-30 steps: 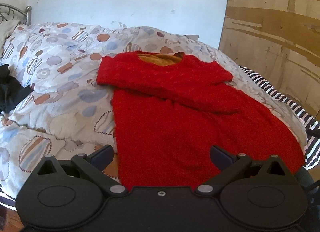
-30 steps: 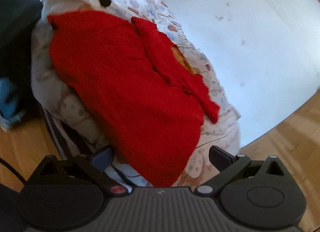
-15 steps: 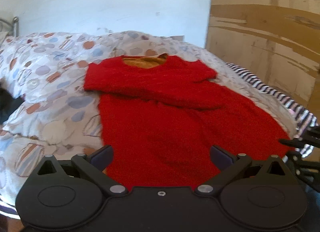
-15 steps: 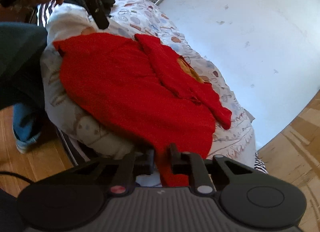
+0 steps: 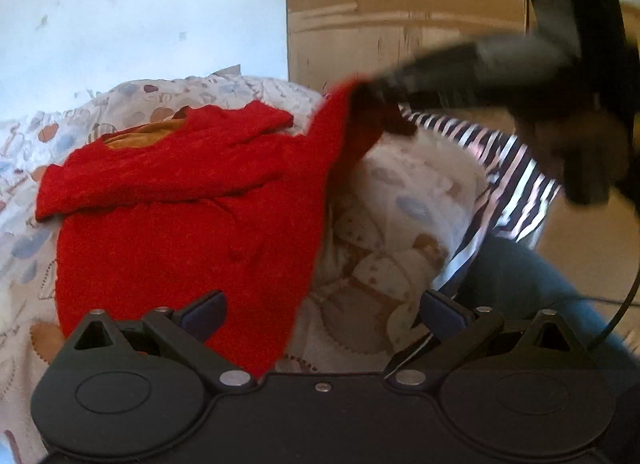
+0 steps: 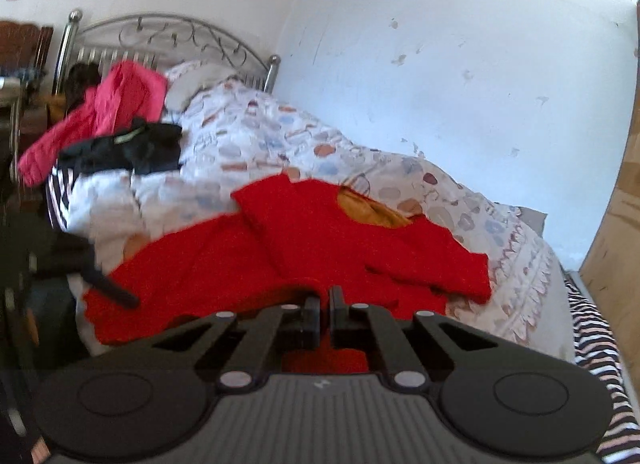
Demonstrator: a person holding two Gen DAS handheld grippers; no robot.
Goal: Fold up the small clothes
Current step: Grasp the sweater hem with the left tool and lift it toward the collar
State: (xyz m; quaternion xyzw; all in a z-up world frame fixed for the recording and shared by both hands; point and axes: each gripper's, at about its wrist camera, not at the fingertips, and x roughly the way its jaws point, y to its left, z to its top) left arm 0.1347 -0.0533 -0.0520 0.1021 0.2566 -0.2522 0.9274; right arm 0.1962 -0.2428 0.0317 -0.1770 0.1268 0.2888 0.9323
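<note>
Red sweater (image 5: pixel 192 224) lies on the patterned duvet (image 6: pixel 288 132) of the bed, neck opening with orange lining toward the wall. Both sleeves appear folded in across the chest — that part of the fold looks done.

Right gripper (image 6: pixel 325 314): fingers pressed together on the sweater's lower right corner, red knit bunched between them. In the left wrist view this corner is raised off the duvet and drawn up over the body, the image blurred there. Judged as the hem-to-shoulder fold, begun on one side only.

Left gripper (image 5: pixel 320 310): fingers spread wide apart, holding nothing, poised just over the near hem at the sweater's left side.

Still to do, as I read it — the left corner needs taking up to match, the hem carried to the shoulders, then flattening. Pink jacket (image 6: pixel 116 104) and dark garment (image 6: pixel 132 148) lie unfolded near the metal headboard (image 6: pixel 168 34); possibly further items.
</note>
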